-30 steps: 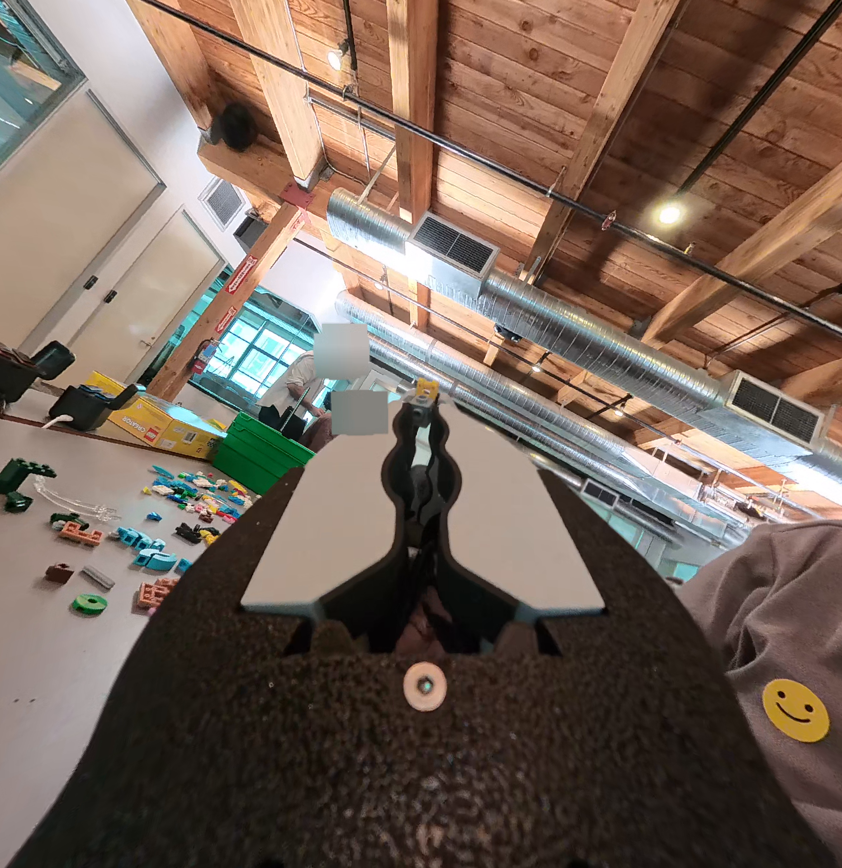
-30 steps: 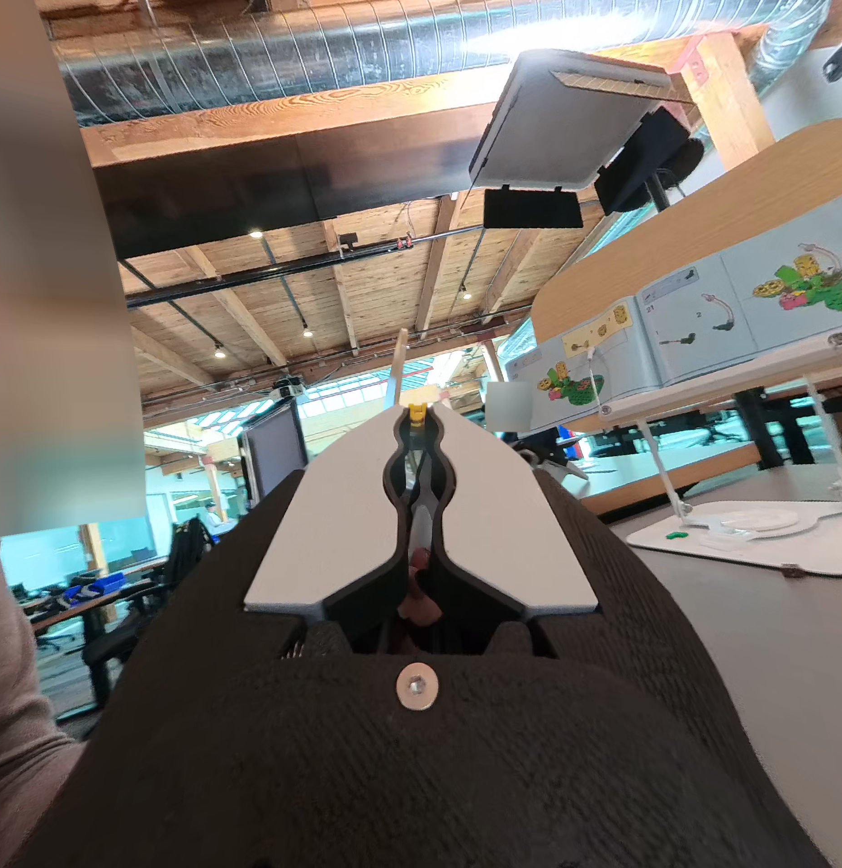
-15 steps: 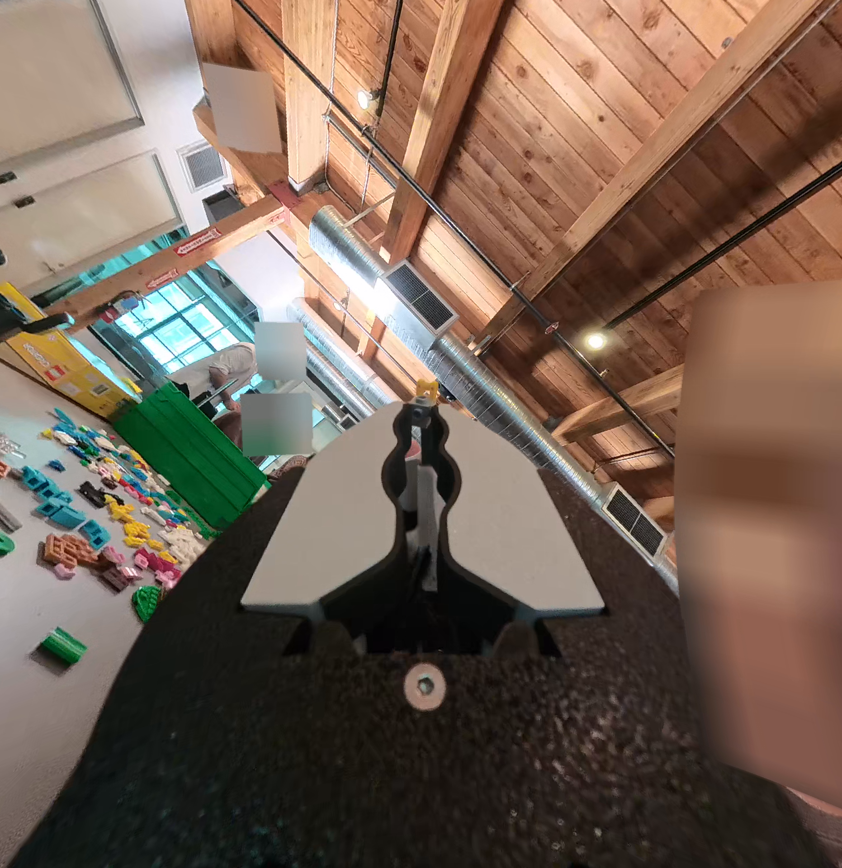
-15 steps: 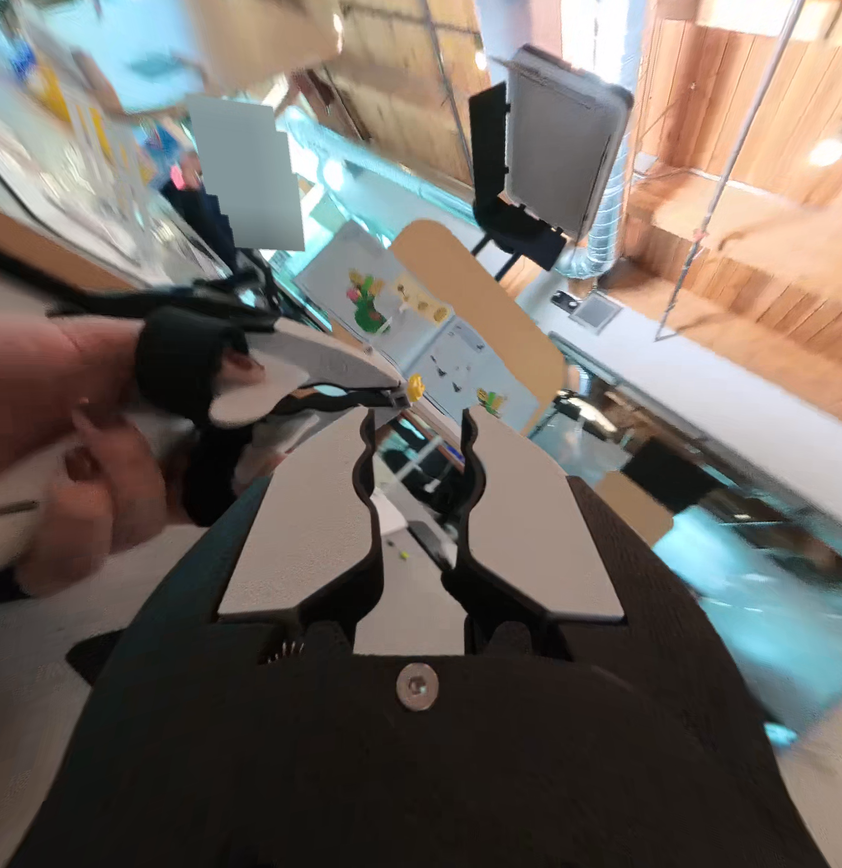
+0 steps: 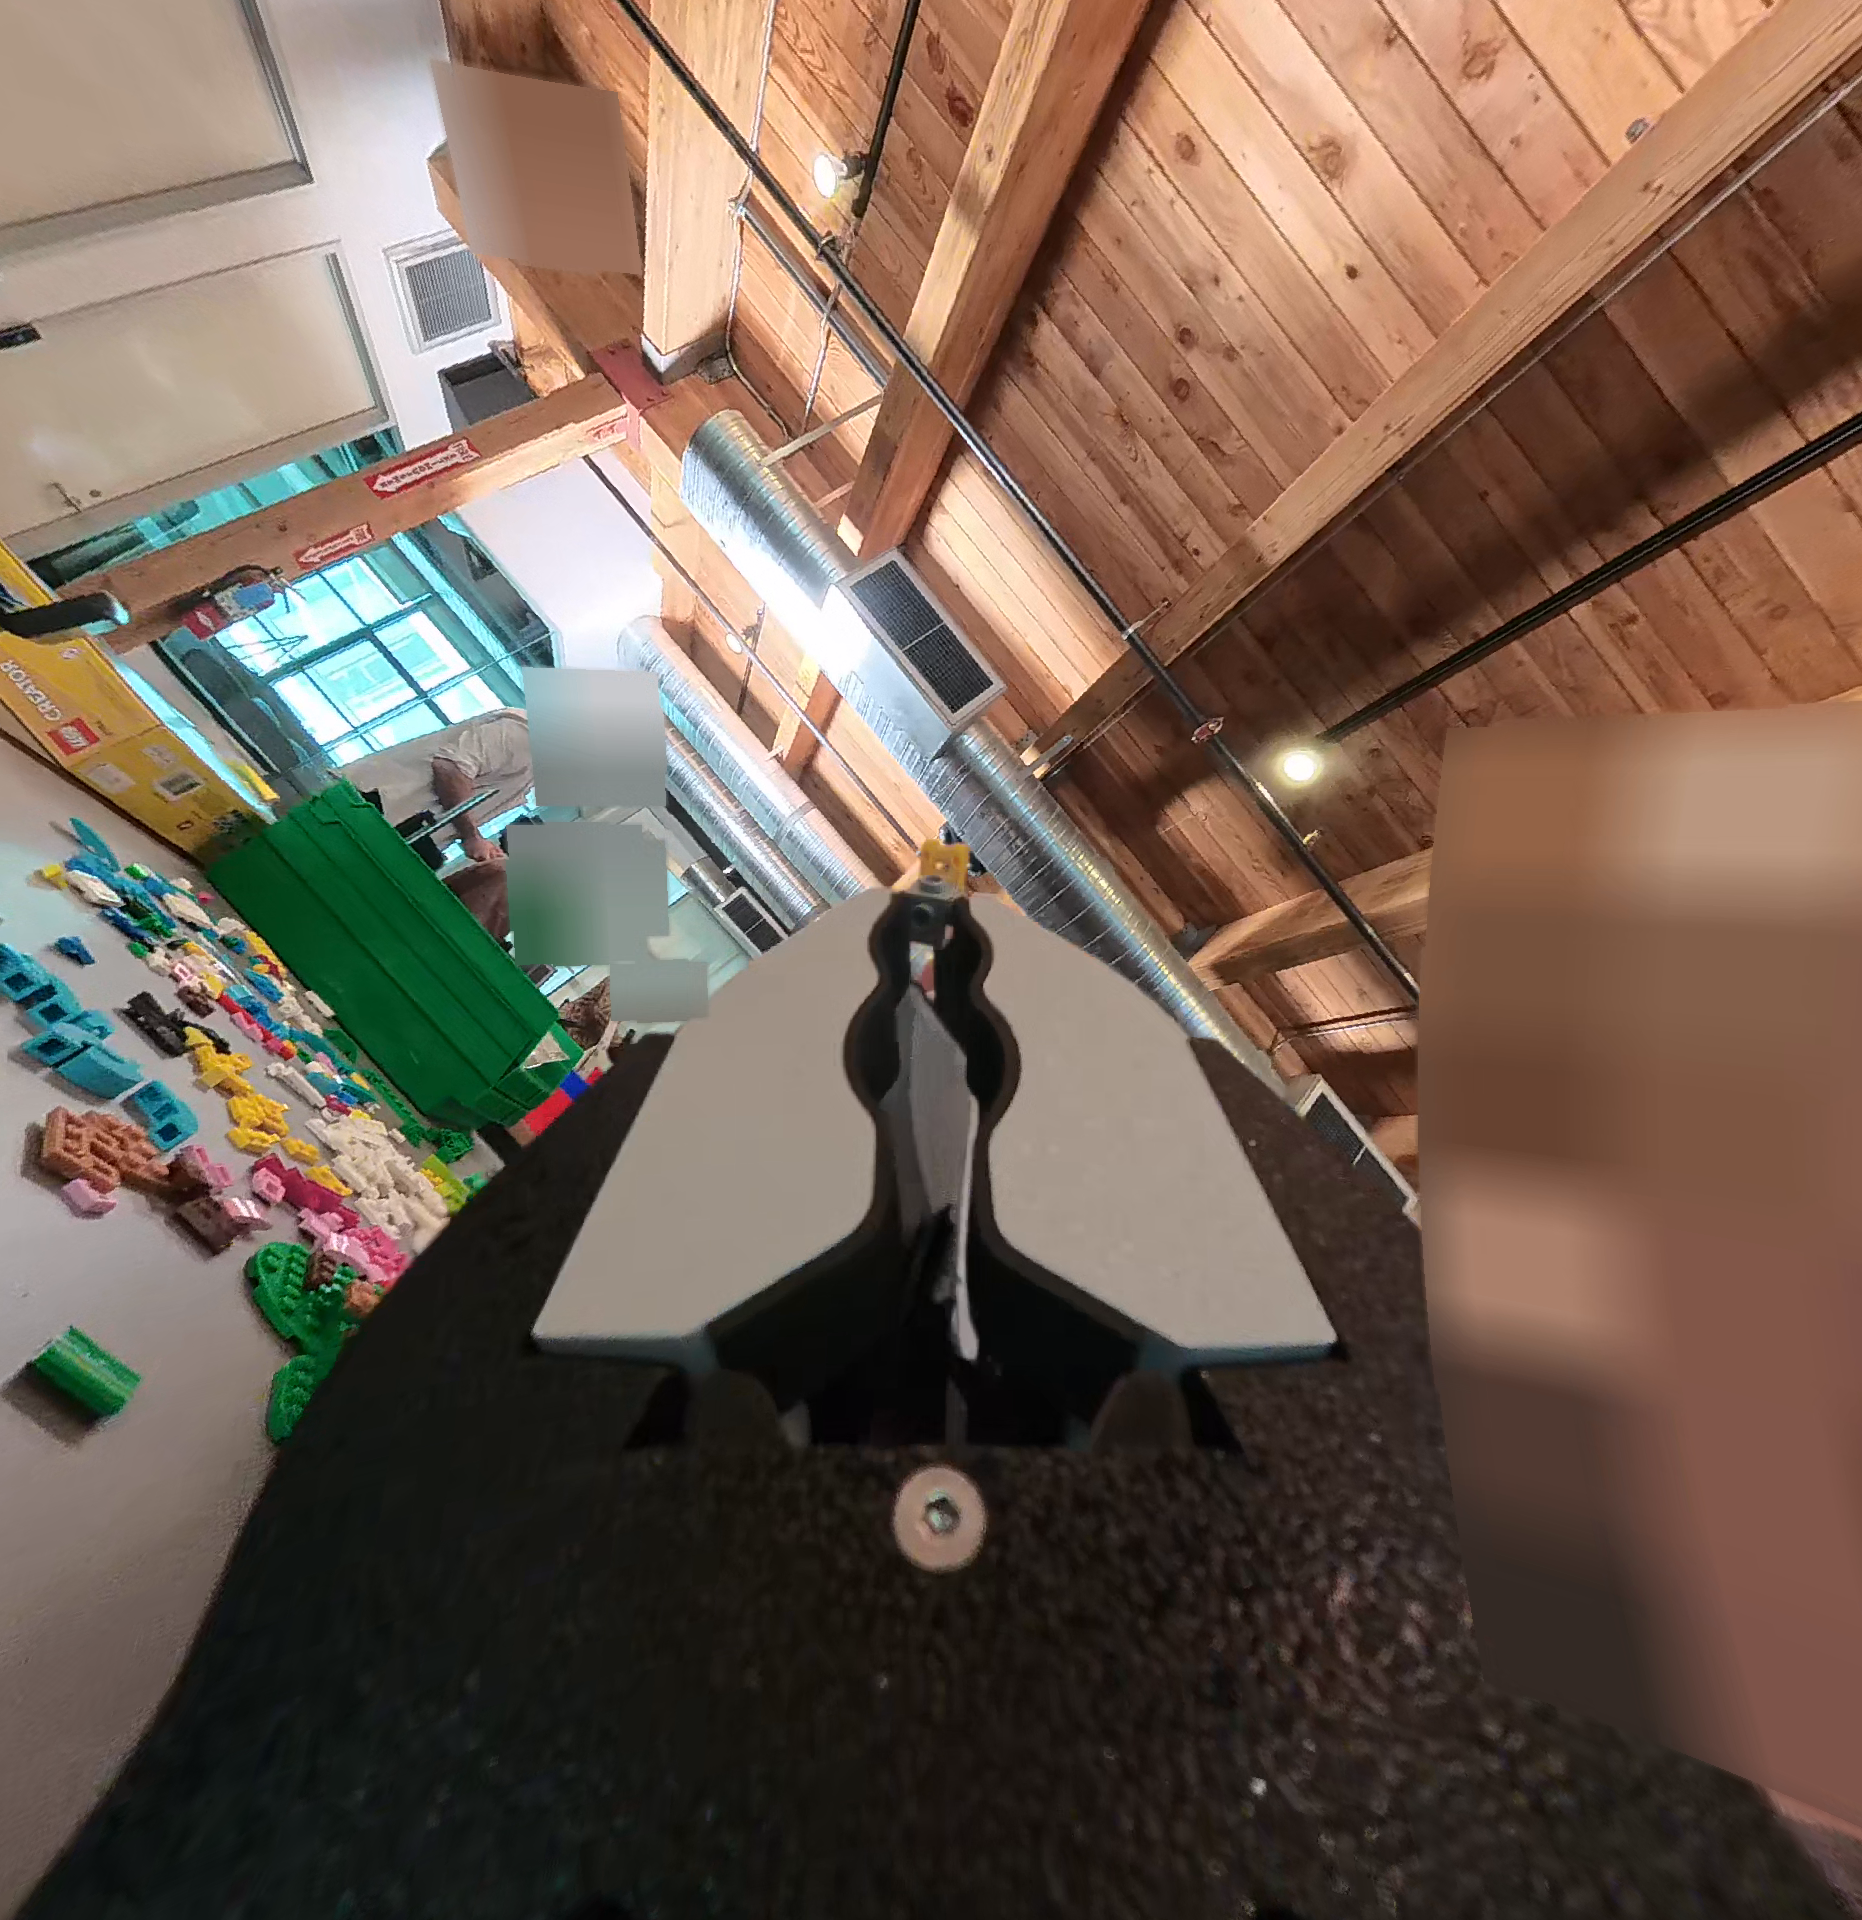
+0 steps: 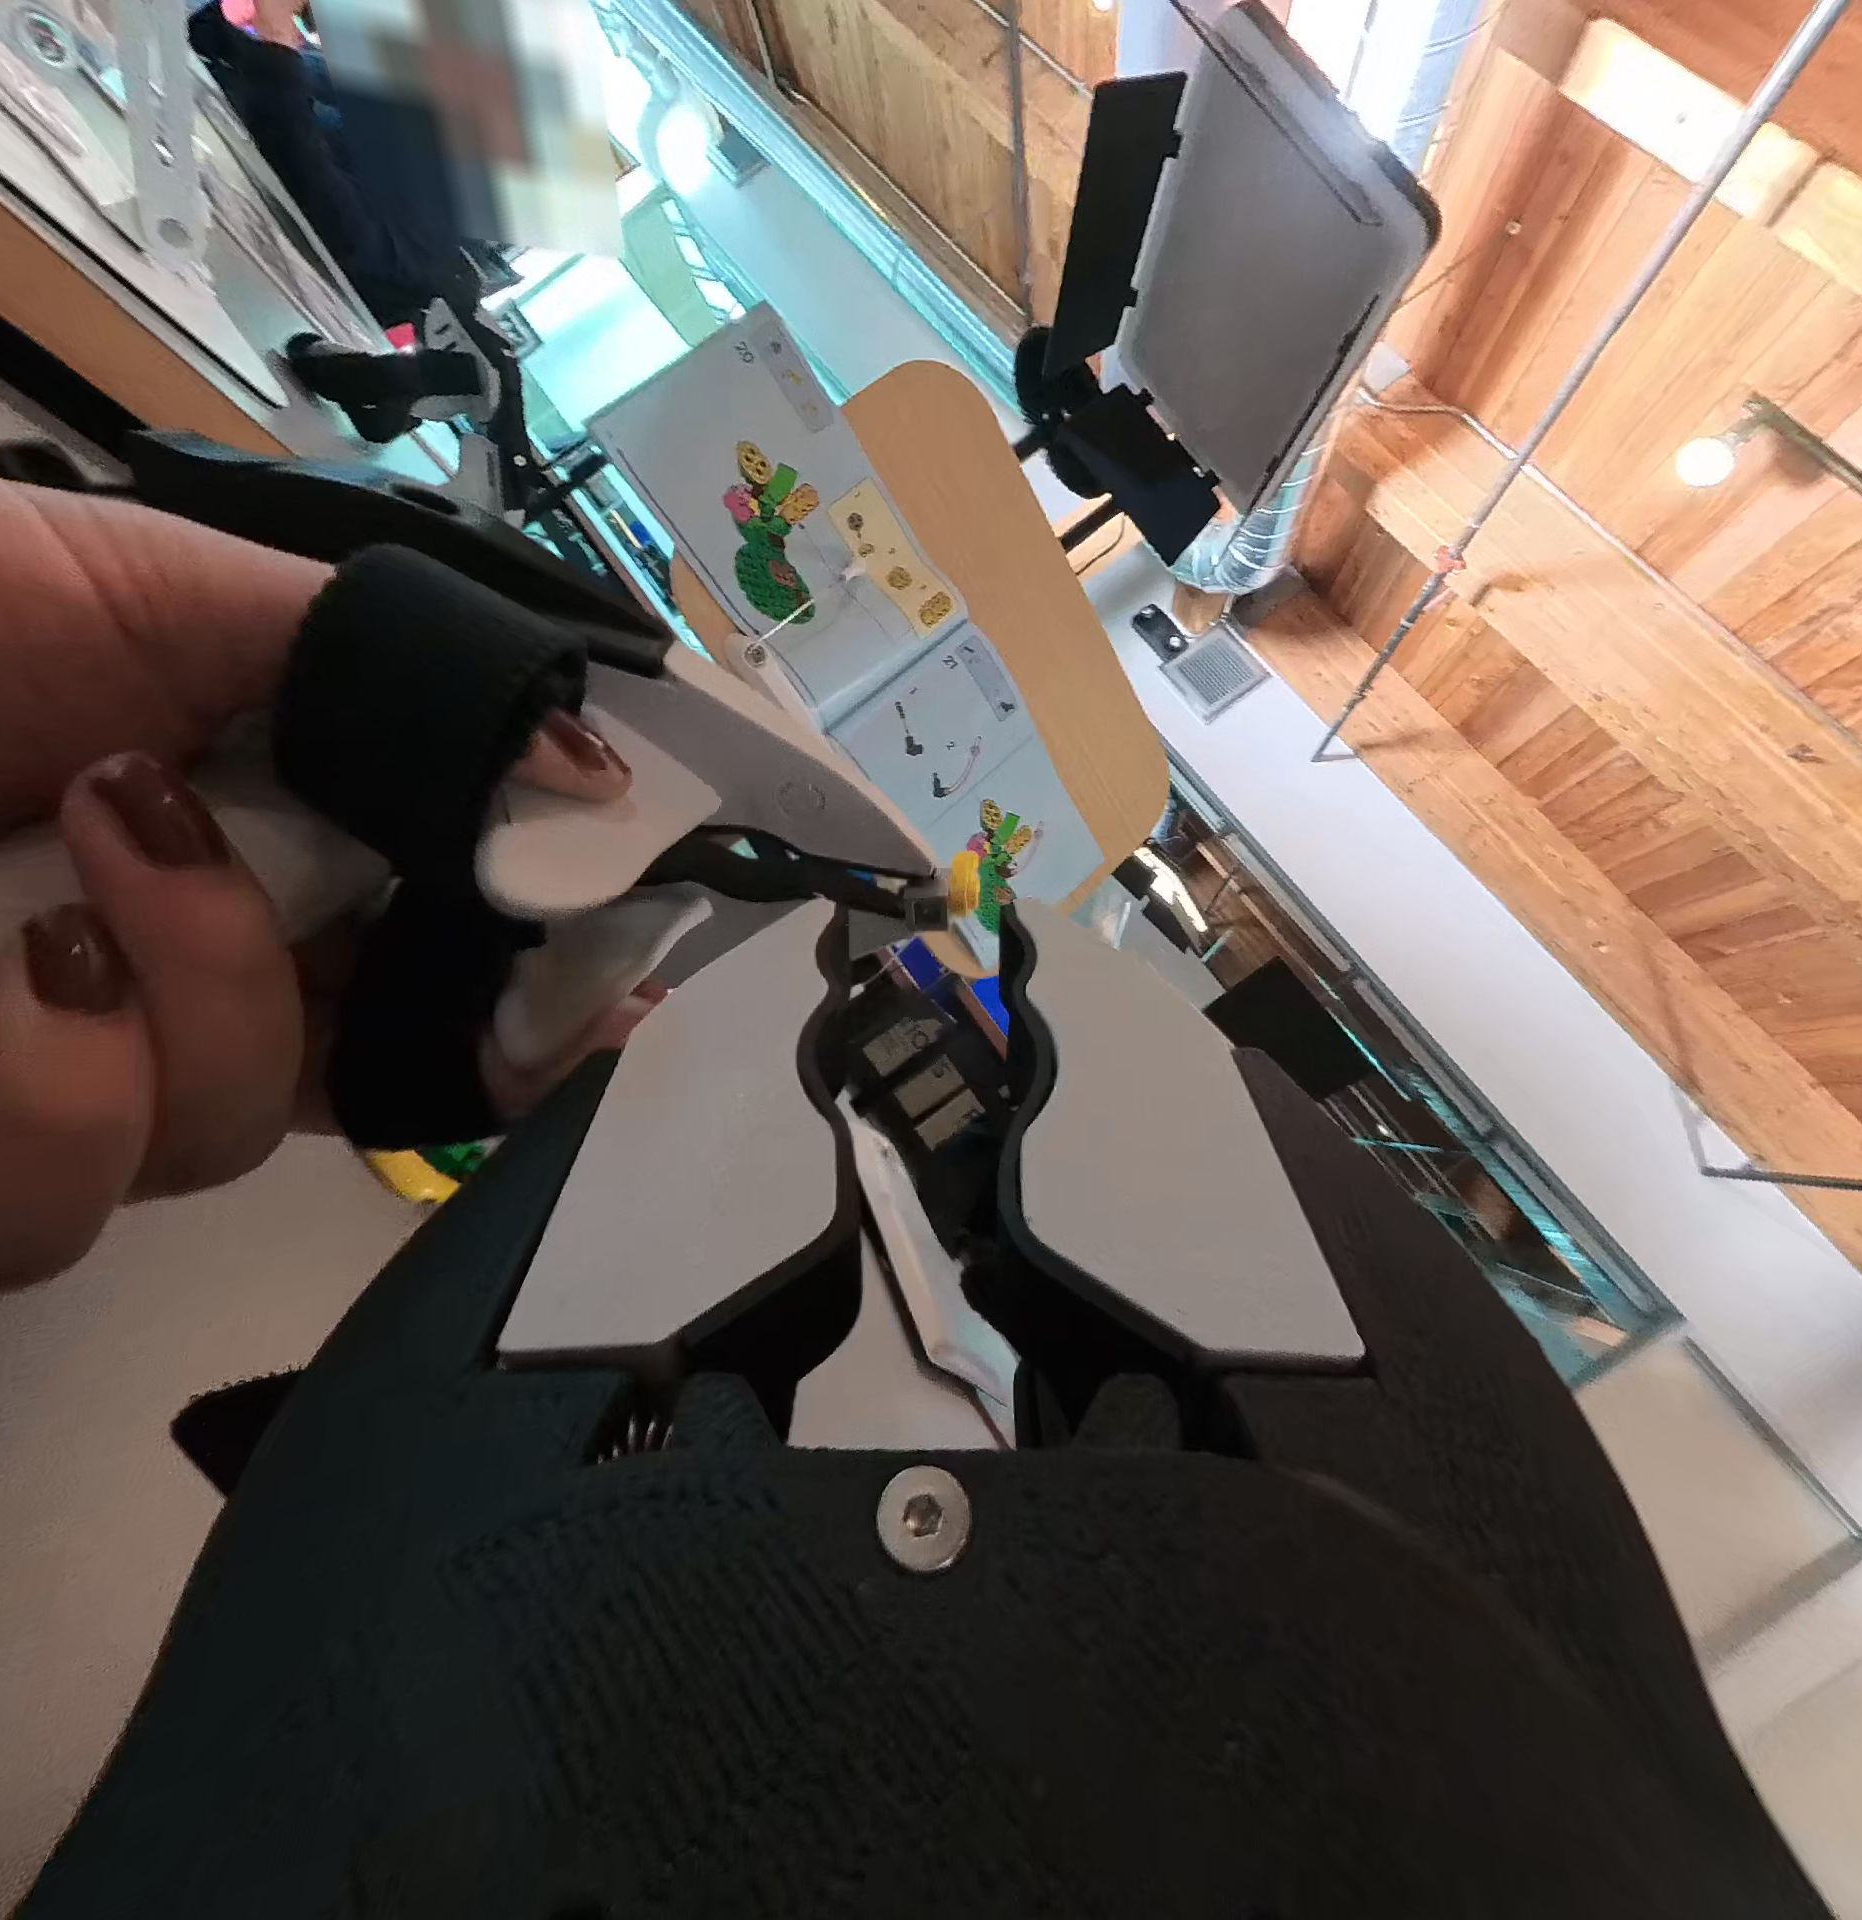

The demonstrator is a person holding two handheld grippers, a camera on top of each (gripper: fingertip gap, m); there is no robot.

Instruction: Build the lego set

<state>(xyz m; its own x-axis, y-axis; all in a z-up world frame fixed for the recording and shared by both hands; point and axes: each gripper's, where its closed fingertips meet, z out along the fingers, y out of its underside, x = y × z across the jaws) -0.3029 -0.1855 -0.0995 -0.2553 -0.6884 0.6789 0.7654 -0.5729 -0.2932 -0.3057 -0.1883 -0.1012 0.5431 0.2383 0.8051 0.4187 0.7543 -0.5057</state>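
Note:
My left gripper [image 5: 932,906] is shut on a small grey piece with a yellow part on top [image 5: 942,864] and holds it in the air, pointing up at the ceiling. In the right wrist view a hand brings the left gripper [image 6: 911,888] in from the left, with the grey and yellow piece [image 6: 948,902] at its tip. My right gripper [image 6: 922,925] is open, and the piece sits level with the gap between its fingertips, nearer the left one. An open instruction booklet [image 6: 865,582] stands on a wooden holder behind.
Many loose bricks [image 5: 231,1091] lie on the grey table [image 5: 33,1558] at left, with a green plate build [image 5: 293,1320] and a green brick [image 5: 85,1371]. A green bin [image 5: 387,966] and a yellow box [image 5: 65,707] stand behind. A panel on a stand [image 6: 1249,291] hangs overhead. My two grippers' fingertips are within a few centimetres of each other.
My right gripper was shut on the yellow piece; it has opened, swung round, and now faces the left gripper's tip. The left gripper stayed shut on the piece and tilted.

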